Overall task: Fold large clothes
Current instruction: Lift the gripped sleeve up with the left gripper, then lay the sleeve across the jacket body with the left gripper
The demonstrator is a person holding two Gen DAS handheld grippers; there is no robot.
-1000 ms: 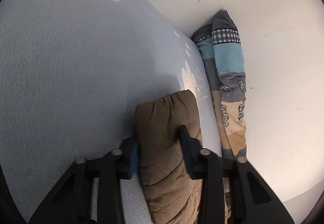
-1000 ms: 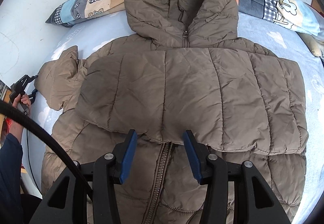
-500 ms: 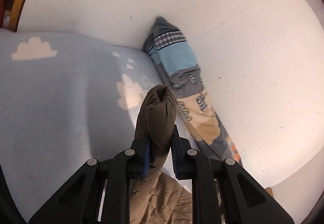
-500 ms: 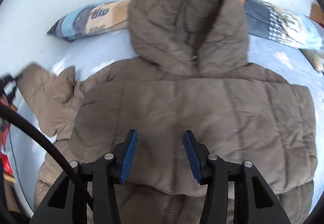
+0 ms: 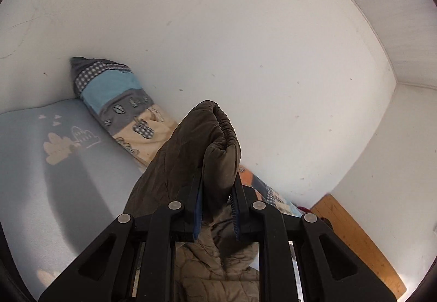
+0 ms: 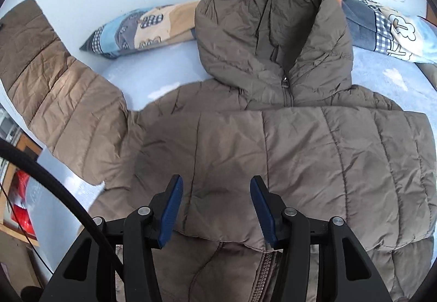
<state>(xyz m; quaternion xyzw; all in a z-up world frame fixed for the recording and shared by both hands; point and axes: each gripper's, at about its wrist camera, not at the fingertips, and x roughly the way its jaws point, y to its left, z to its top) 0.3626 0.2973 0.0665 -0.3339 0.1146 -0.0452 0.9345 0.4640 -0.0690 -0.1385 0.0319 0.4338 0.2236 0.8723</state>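
While a brown quilted jacket point(image 6: 286, 160) lies face up across a pale blue bedspread point(image 6: 153, 78), its free sleeve point(image 6: 54, 100) stands lifted at the left of the right wrist view, angling up and away from the shoulder. On the left wrist view, the left gripper point(image 5: 215, 209) is clamped tight on the gathered cuff point(image 5: 218, 138) of that sleeve, the puffy end bulging out beyond the blue pads. At centre, the hood point(image 6: 273, 29) rests against a patchwork pillow point(image 6: 142, 26) by the white wall point(image 5: 245, 29). Further right, the other sleeve appears already laid flat across the chest, and the right gripper point(image 6: 215, 206) hangs above it, jaws having just widened, with nothing pressed between them. The jacket looks light, soft and springy, with a slick shell likely to slide and puff back up once released. The elastic cuff and stitched seams seem the surest places to pinch; loose padded panels would probably slip. The lifted sleeve likely needs carrying across the chest next.
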